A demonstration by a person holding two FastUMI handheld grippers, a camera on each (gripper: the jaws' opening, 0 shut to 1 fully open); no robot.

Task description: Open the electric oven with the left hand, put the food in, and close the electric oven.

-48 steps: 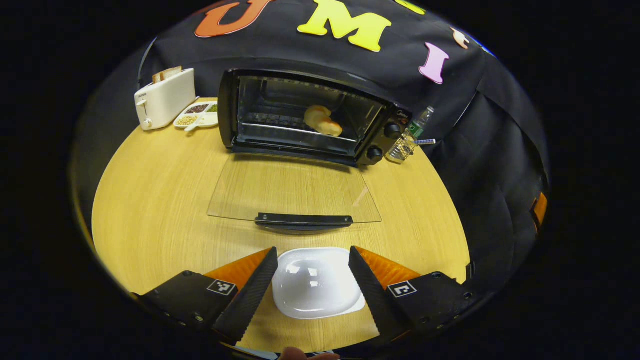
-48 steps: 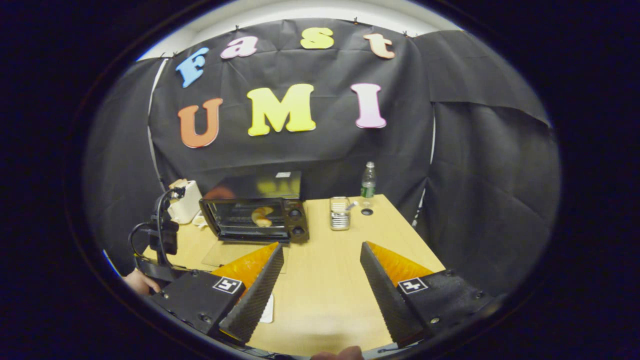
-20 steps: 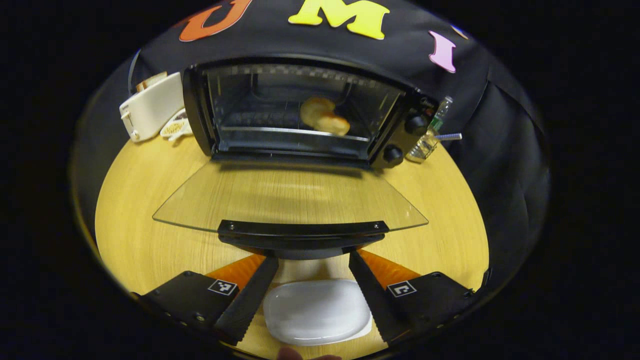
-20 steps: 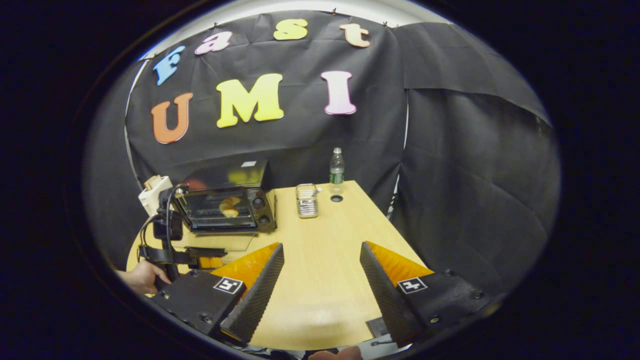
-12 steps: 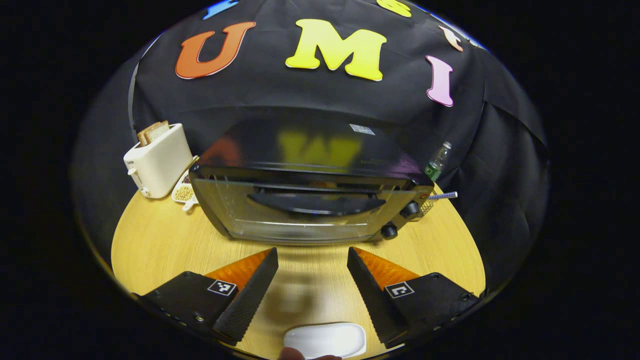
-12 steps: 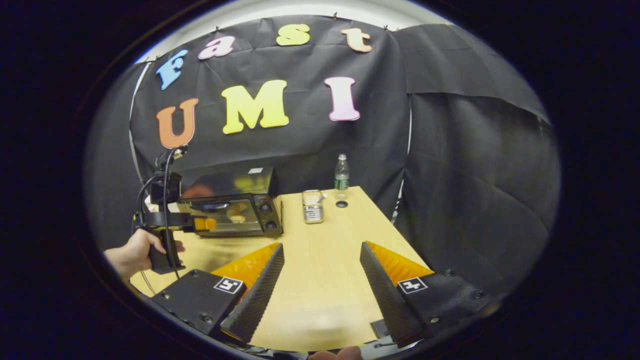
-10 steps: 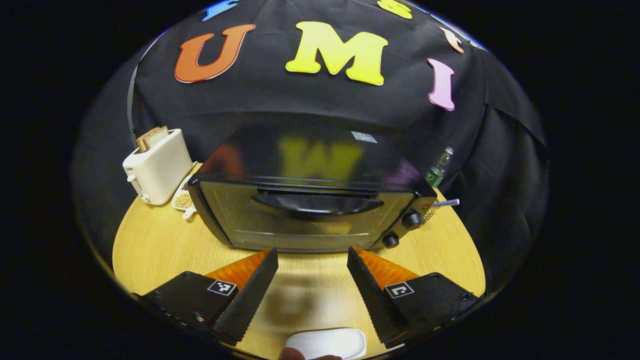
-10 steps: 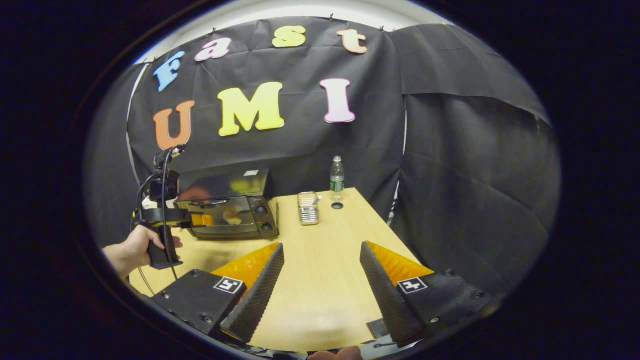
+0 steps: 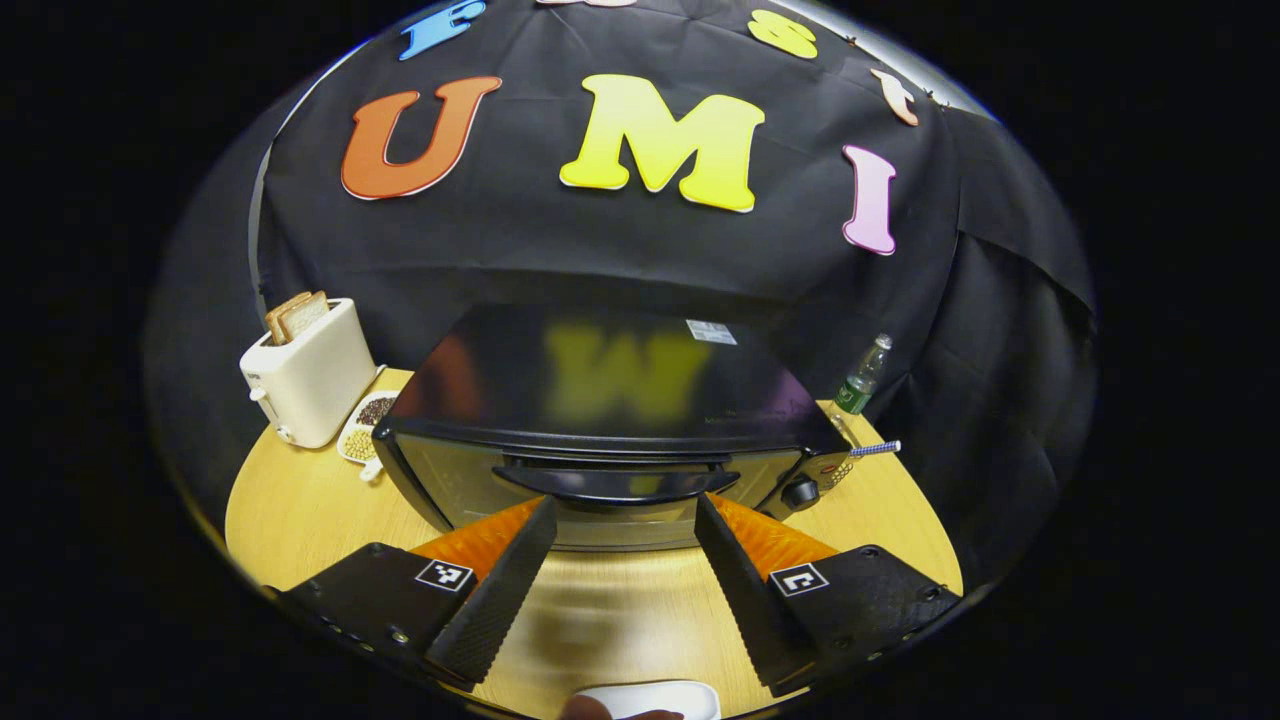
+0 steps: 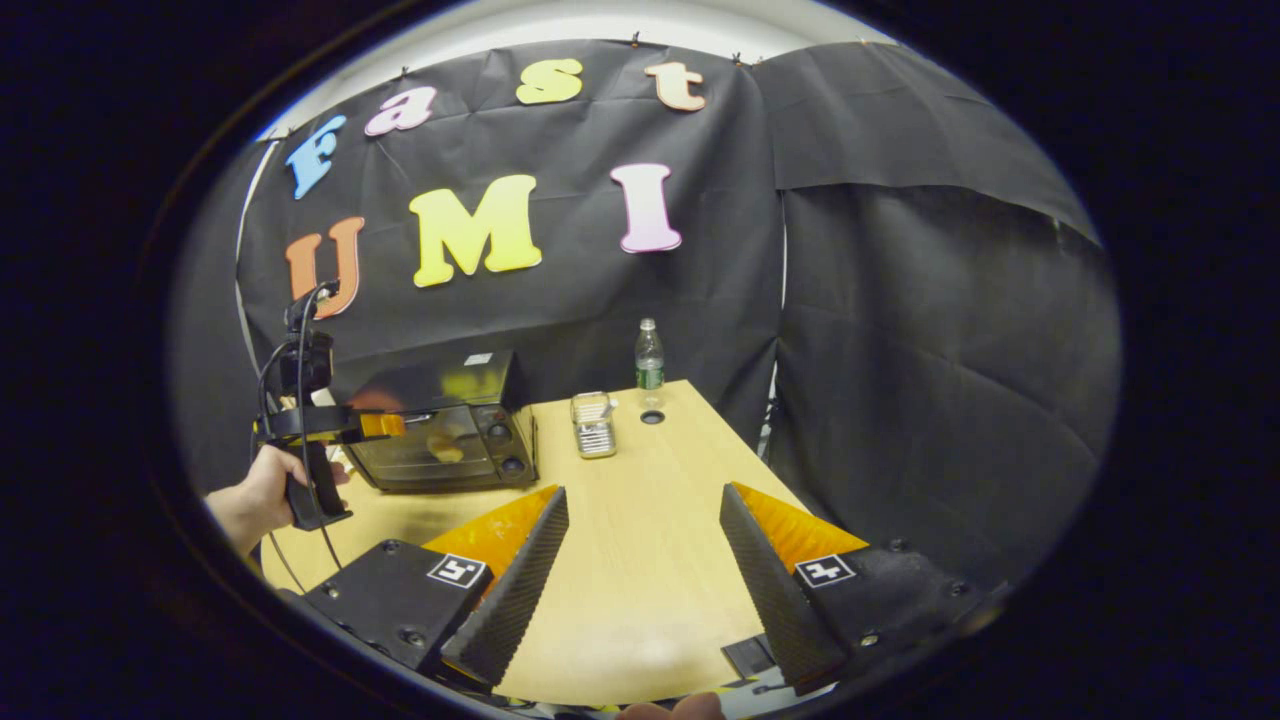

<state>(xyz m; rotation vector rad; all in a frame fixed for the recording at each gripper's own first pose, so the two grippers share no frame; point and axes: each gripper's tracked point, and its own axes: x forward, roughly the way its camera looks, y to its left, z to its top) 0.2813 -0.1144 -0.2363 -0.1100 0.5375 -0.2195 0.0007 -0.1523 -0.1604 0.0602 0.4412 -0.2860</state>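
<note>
Left gripper (image 9: 625,520): held level at the oven (image 9: 610,420) front, fingers apart, nothing between them.
Oven door handle (image 9: 615,483): just beyond the fingertips, spanning the gap.
Oven: door shut, food (image 10: 447,447) inside behind the glass.
Right gripper (image 10: 640,510): well right of the oven, over bare tabletop (image 10: 640,560), fingers apart.
Hand (image 10: 250,500): grips the left gripper's handle.

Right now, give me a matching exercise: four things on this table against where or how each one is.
Things:
1. oven door
2. toaster
3. water bottle
4. white dish

States:
A. nearest the camera, at the table's front edge
B. shut
C. bread slices standing in its top
D. behind the oven's knob side

Pairs: 1-B, 2-C, 3-D, 4-A
</note>
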